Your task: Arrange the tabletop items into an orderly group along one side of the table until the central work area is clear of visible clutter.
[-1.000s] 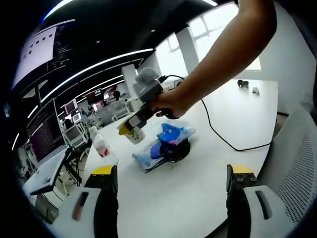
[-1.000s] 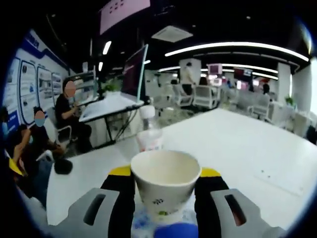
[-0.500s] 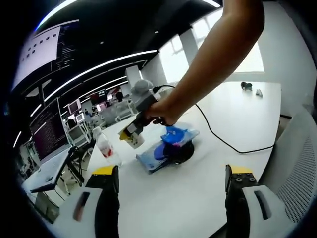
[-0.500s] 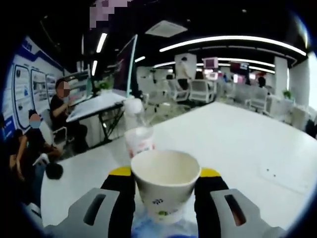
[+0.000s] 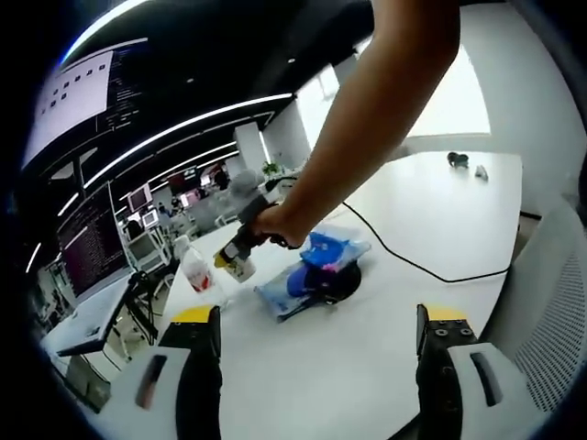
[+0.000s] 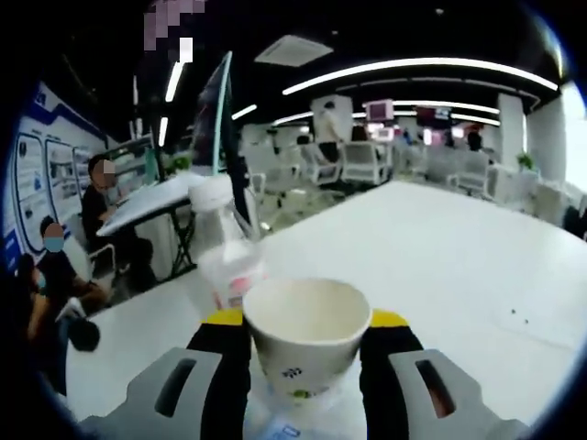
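My right gripper (image 6: 305, 353) is shut on a white paper cup (image 6: 306, 341), held upright with its mouth showing. A clear plastic bottle (image 6: 227, 249) with a white cap and pink label stands just beyond the cup. In the left gripper view, the right gripper (image 5: 234, 256) holds the cup (image 5: 242, 269) above the table beside the bottle (image 5: 195, 271). A blue wipes pack (image 5: 312, 271) lies over a black round object (image 5: 336, 280) near the table's middle. My left gripper (image 5: 314, 337) is open, low over the near table, holding nothing.
A black cable (image 5: 413, 264) runs across the white table (image 5: 440, 211) toward small dark items (image 5: 456, 161) at the far side. A white mesh chair (image 5: 550, 302) stands at the right. Desks, monitors, chairs and seated people (image 6: 101, 206) lie beyond the table.
The right gripper has carried the cup left and lower, toward the bottle, which now looms closer in the right gripper view. The left gripper stays put and open.
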The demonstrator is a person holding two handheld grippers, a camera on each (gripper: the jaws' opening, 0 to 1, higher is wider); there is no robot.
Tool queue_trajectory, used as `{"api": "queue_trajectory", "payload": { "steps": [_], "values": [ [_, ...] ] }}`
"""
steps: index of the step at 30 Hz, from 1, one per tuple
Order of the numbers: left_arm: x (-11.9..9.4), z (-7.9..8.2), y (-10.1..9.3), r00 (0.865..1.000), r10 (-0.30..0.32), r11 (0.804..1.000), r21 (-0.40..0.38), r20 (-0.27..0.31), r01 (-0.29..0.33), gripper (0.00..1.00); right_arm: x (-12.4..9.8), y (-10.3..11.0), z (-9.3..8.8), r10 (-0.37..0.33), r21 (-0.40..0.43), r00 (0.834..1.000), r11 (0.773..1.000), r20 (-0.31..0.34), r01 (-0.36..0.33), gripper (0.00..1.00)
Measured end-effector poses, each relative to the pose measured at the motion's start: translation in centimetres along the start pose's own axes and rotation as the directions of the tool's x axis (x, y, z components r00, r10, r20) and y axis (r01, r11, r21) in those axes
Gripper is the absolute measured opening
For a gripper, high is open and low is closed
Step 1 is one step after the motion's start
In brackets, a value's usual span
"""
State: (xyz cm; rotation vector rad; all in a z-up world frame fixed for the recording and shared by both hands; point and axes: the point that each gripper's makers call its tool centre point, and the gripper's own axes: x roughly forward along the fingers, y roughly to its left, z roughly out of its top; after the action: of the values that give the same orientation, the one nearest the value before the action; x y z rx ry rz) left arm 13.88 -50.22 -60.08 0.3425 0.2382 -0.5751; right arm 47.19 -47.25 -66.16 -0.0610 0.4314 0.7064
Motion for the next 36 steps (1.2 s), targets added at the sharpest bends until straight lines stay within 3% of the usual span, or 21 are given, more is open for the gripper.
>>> {"api": "queue_trajectory", "payload": {
  "steps": [6, 13, 22, 28, 31, 36],
  "values": [
    [0.0, 0.0, 0.2, 1.000, 0.007, 1.000, -0.009, -0.002, -0.007, 0.87, 0.7, 0.3, -0.6, -0.010, 0.047, 1.000, 0.999, 0.009, 0.010, 0.43],
    [0.0, -0.1, 0.2, 1.000, 0.009, 1.000, -0.011, -0.007, -0.009, 0.87, 1.2, 0.1, -1.8, -0.002, 0.044, 1.000, 0.999, -0.009, 0.003, 0.43],
    [0.0, -0.1, 0.2, 1.000, 0.015, 1.000, -0.017, -0.006, -0.015, 0.87, 0.9, 0.3, -2.6, 0.009, 0.016, 1.000, 1.000, -0.017, -0.008, 0.43],
    [-0.1, 0.0, 0.3, 1.000, 0.018, 1.000, -0.026, -0.001, -0.018, 0.87, 0.3, 1.2, -3.4, 0.035, -0.052, 0.998, 0.998, -0.045, -0.037, 0.44],
    [-0.1, 0.0, 0.3, 1.000, 0.018, 1.000, -0.026, 0.001, -0.018, 0.87, -0.1, 1.4, -4.4, 0.038, -0.063, 0.995, 0.997, -0.087, -0.044, 0.44],
    [-0.1, 0.0, 0.3, 1.000, 0.018, 0.999, -0.029, 0.002, -0.018, 0.87, 0.0, 1.2, -4.5, 0.031, -0.058, 0.996, 0.998, -0.086, -0.036, 0.43]
  ]
}}
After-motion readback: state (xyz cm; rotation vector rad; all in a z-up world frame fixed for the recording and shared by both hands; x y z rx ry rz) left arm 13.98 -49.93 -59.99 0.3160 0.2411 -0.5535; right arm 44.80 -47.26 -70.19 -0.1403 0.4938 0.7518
